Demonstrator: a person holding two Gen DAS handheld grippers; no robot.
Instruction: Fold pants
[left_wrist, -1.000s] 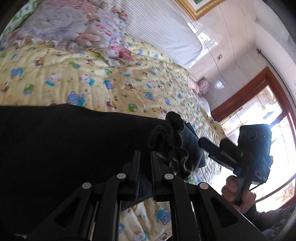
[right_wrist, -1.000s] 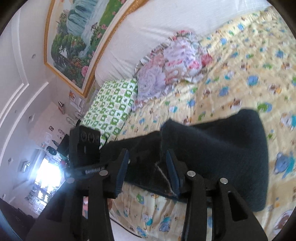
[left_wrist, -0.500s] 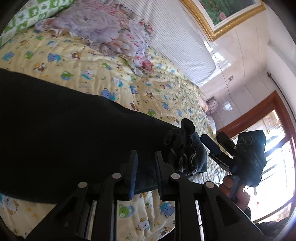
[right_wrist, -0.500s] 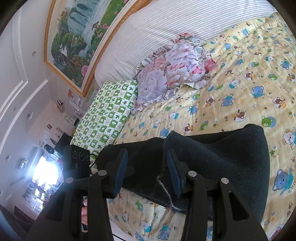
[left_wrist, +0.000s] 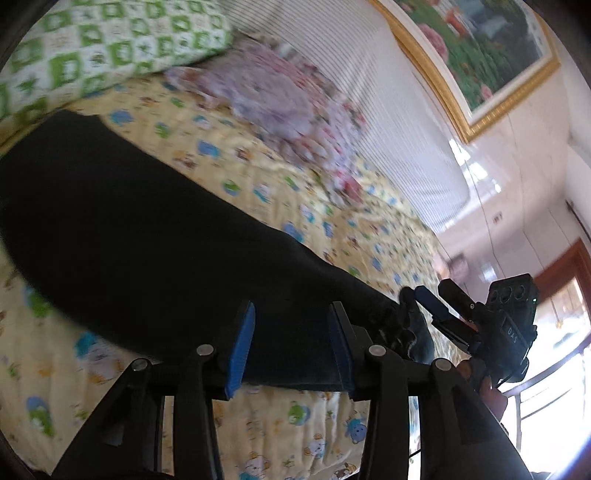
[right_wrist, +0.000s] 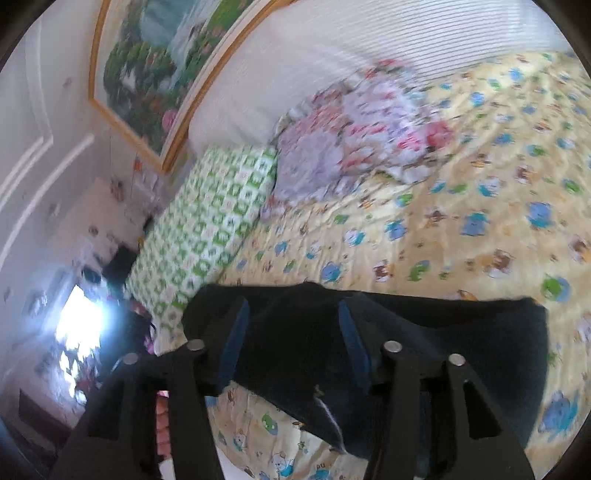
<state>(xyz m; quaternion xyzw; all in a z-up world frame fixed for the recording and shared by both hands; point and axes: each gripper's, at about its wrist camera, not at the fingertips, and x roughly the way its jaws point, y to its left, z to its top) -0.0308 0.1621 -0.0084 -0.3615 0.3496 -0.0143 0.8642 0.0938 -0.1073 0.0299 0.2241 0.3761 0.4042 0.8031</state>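
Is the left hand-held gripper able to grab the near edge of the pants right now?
Probably yes: the left hand-held gripper is open, with the pants edge between its fingers and nothing blocking.

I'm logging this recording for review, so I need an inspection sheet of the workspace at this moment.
Surface: bed with a yellow cartoon-print sheet.
Job's things: dark pants lying across the sheet, one end bunched near the right tool.
Clutter: green checked pillow and floral pillow at the head of the bed.
Grippers: left tool open over the pants; right tool open over the pants.
Cables: nothing seen.
Surroundings: striped headboard, framed landscape painting, bright window; both views are motion-blurred.
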